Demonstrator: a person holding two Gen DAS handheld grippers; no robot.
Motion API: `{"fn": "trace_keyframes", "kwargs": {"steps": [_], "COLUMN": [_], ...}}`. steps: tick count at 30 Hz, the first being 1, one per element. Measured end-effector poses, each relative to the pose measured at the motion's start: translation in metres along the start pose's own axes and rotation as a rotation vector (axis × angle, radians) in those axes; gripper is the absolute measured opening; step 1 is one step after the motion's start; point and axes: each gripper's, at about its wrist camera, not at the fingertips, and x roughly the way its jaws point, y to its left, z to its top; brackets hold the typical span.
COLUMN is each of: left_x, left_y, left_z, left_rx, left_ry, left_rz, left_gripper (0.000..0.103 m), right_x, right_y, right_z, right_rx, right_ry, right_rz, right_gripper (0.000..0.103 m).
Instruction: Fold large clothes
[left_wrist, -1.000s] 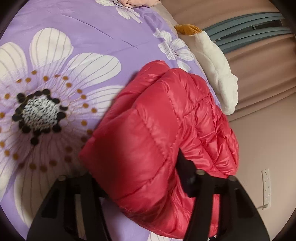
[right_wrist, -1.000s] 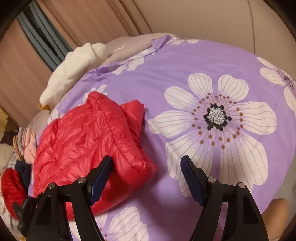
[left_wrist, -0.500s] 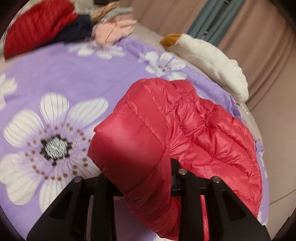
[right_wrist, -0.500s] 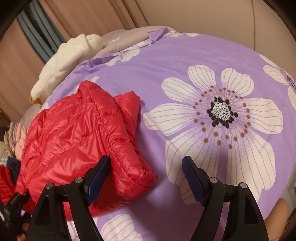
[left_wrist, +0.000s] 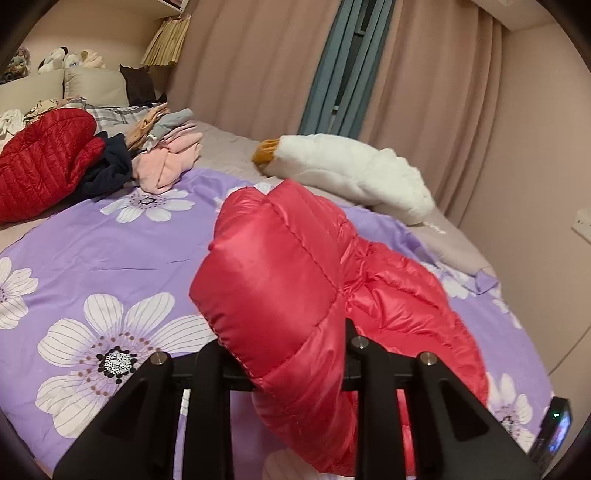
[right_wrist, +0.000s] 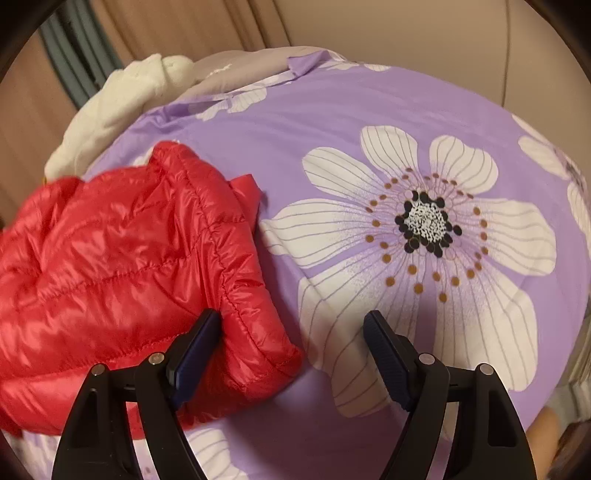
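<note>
A shiny red puffer jacket lies folded on a purple flowered bedspread. My left gripper is shut on a padded fold of the jacket and holds it raised above the bed; its fingertips are hidden by the fabric. In the right wrist view the jacket lies at the left. My right gripper is open; its left finger rests against the jacket's hem and its right finger hangs over the bedspread.
A white plush goose lies at the bed's far edge by the curtains. A pile of clothes, with a dark red quilted jacket and pink garments, sits at the far left. A wall stands to the right.
My left gripper has closed on the jacket's fold and lifted it, tilting up so the room comes into view. My right gripper has moved slightly closer to the jacket's hem.
</note>
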Motion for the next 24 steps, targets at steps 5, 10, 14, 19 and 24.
{"fn": "trace_keyframes", "kwargs": {"steps": [5,10,14,19,24], "left_x": [-0.004,-0.007,-0.009,-0.011,-0.011], "left_y": [0.002,-0.007,-0.013,-0.015,-0.018], "left_z": [0.001,-0.002,-0.003,-0.003,-0.003], "left_rx": [-0.023,0.002,0.032,0.043,0.056], "left_ry": [0.023,0.023,0.021,0.020,0.027], "left_rz": [-0.007,0.021,0.034,0.046,0.053], "left_gripper": [0.026,0.026,0.026,0.026,0.026], "right_x": [-0.001,0.001,0.002,0.003,0.004], "right_y": [-0.004,-0.003,-0.004,-0.005,0.000], "right_z": [-0.002,-0.001,0.000,0.001,0.000], "right_rx": [0.022,0.028,0.035,0.034,0.011], "right_ry": [0.006,0.000,0.008,0.008,0.008], "right_rz": [0.018,0.007,0.005,0.007,-0.014], "right_gripper": [0.079,0.081,0.082,0.082,0.083]}}
